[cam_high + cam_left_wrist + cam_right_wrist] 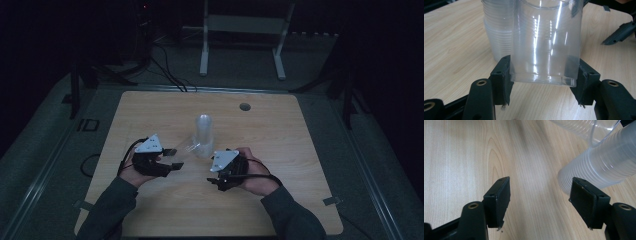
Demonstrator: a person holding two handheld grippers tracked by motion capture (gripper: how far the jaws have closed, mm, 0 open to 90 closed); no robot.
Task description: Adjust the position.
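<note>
A stack of clear plastic cups point(204, 131) stands upside down near the middle of the wooden table point(280, 135). My left gripper point(174, 158) is shut on a single clear cup point(189, 147), which it holds tilted just left of the stack's base. In the left gripper view the cup point(546, 47) sits between the two pads of the gripper point(544, 75), with the stack point(497, 32) right behind it. My right gripper point(216, 176) is just right of the stack's base. It point(540, 195) stands open over bare wood, beside the stack point(599, 167), and the held cup's rim point(586, 131) lies above that.
A round cable hole point(244, 106) lies in the table's far side. A white stand point(244, 30) and cables point(167, 70) are on the floor behind the table. One jaw of the right gripper point(620, 33) reaches into the left gripper view at the right.
</note>
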